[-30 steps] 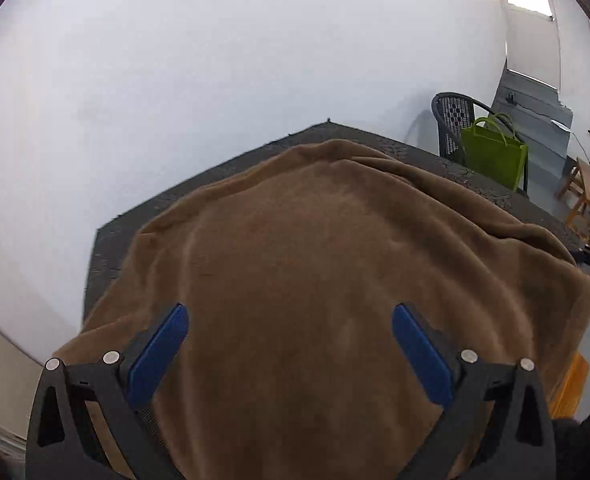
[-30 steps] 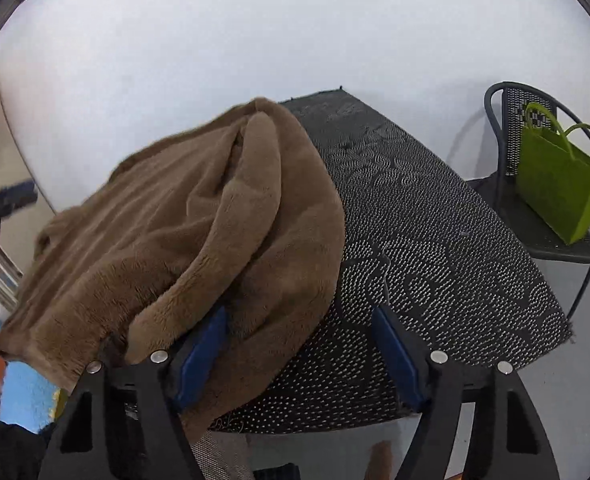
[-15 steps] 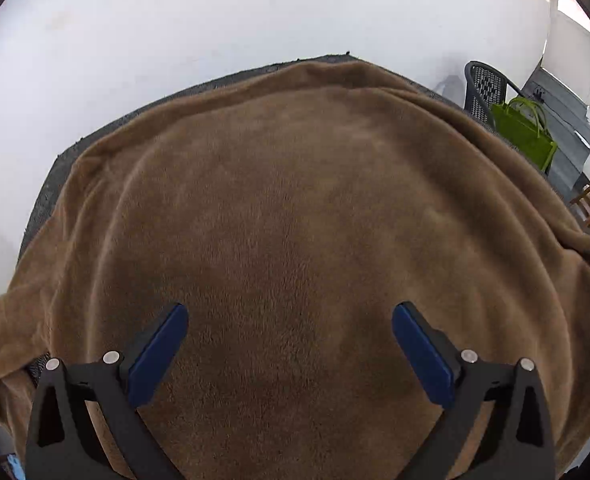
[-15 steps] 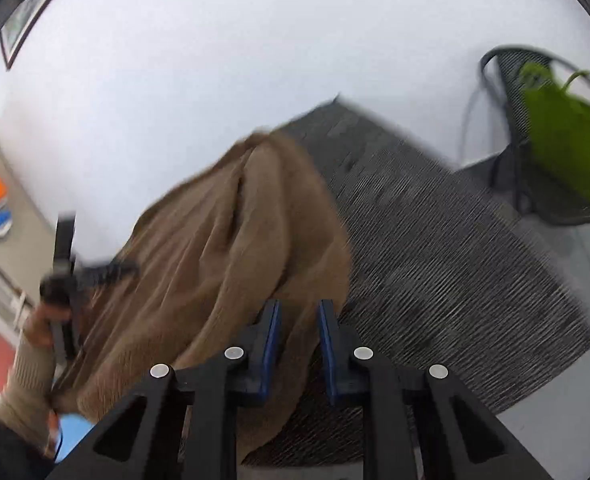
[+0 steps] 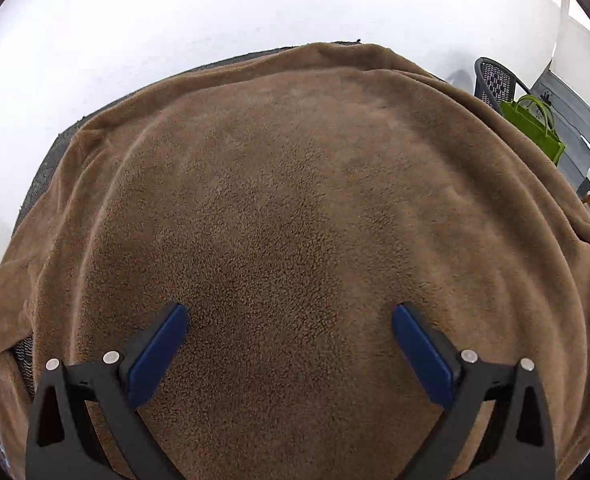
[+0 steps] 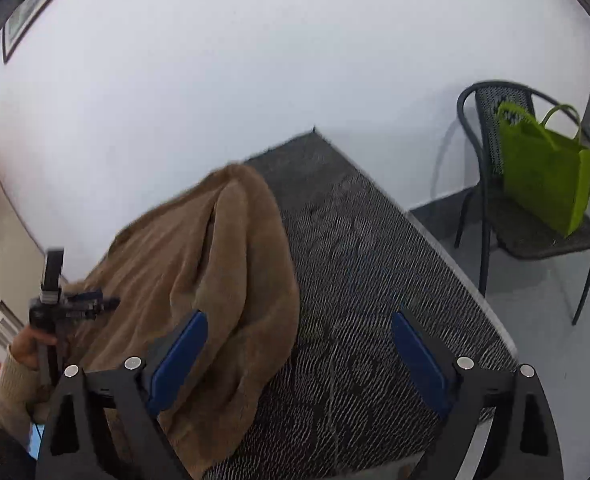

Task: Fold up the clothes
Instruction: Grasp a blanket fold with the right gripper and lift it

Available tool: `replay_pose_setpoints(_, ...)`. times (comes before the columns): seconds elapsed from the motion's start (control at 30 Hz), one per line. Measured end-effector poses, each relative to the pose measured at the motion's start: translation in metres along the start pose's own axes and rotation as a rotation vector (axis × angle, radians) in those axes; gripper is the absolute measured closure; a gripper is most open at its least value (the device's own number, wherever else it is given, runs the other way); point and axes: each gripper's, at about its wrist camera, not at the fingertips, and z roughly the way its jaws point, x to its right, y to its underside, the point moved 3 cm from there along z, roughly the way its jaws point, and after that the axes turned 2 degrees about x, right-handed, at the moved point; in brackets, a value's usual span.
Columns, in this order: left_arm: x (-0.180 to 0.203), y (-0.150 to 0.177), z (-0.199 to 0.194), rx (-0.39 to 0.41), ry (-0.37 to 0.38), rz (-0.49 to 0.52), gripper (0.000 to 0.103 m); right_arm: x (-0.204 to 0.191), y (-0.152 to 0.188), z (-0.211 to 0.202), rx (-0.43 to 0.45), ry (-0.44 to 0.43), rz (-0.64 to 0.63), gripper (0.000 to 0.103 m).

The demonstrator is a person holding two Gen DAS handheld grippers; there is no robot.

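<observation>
Both grippers have shifted — the left gripper has dropped close over the garment, and the right gripper, pinched nearly closed half a second back, is opening with its jaws spread and nothing pressed between the pads. Left jaws stand wide, empty. Brown fleece covers the table's left side, draping over its near-left edge. Step: 1 fold just laid; next likely calls for smoothing or regripping an edge. No readable writing.

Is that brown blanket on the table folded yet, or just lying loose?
Loose, not neatly folded. The brown blanket lies rumpled on the patterned table, one flap doubled over unevenly and an edge hanging off the near side.
</observation>
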Motion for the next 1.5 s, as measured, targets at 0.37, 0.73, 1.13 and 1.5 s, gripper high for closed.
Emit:
replay_pose_setpoints(0.37, -0.004, 0.003, 0.004, 0.014, 0.021, -0.016, 0.000, -0.041, 0.035, 0.032, -0.133, 0.136, -0.237, 0.001)
replay_pose_setpoints(0.73, -0.004, 0.002, 0.005, 0.016, 0.028, -0.020, 0.000, -0.053, 0.048, 0.031, -0.006, 0.233, -0.195, 0.001)
replay_pose_setpoints(1.13, -0.003, 0.001, 0.006, 0.018, 0.028, -0.025, 0.000, -0.066, 0.039, 0.043, -0.047, 0.199, -0.211, 0.034)
replay_pose_setpoints(1.5, -0.003, 0.000, 0.007, 0.012, 0.027, -0.024, 0.000, -0.068, 0.008, 0.039, -0.044, 0.052, -0.152, 0.089)
